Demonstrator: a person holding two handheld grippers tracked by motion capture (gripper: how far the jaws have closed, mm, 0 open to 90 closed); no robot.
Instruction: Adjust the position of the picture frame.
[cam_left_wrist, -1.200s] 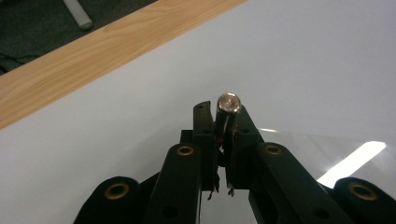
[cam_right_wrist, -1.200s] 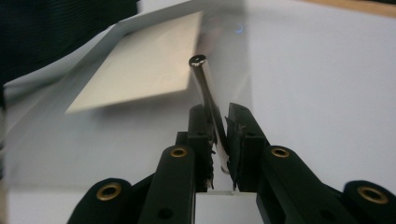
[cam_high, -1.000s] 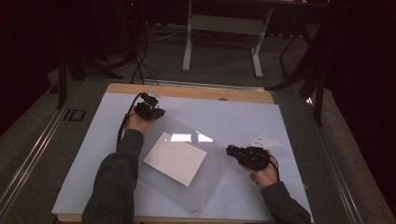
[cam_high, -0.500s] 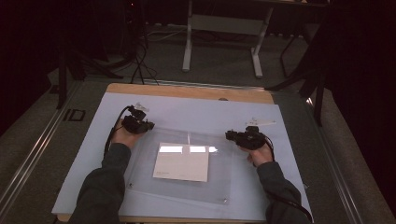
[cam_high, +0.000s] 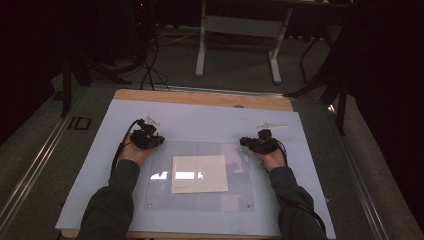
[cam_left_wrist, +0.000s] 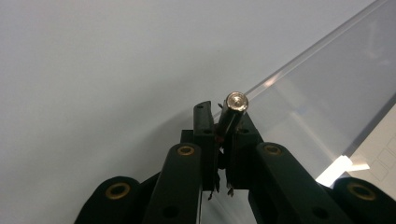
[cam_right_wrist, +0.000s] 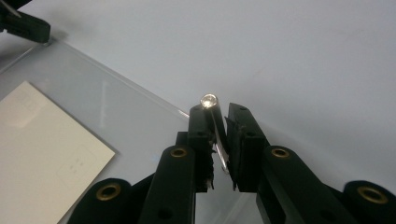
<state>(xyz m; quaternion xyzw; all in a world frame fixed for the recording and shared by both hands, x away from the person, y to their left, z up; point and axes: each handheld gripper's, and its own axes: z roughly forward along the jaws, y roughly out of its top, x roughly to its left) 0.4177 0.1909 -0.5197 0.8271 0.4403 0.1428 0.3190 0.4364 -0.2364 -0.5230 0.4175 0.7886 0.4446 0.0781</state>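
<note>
The clear acrylic panel (cam_high: 200, 175), a white sheet (cam_high: 199, 173) under or inside it, lies flat near the front edge of the pale blue mat (cam_high: 90, 165). Each far corner carries a metal standoff pin (cam_left_wrist: 231, 112) — the left gripper (cam_high: 146, 139) is clamped on one, while the right gripper (cam_high: 259, 144) pinches the other pin (cam_right_wrist: 214, 126). Lower both corners evenly — no twisting. Both forearms reach forward, roughly parallel, hands low over the mat.

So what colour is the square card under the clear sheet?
The card is white, clearest in the high view.
</note>
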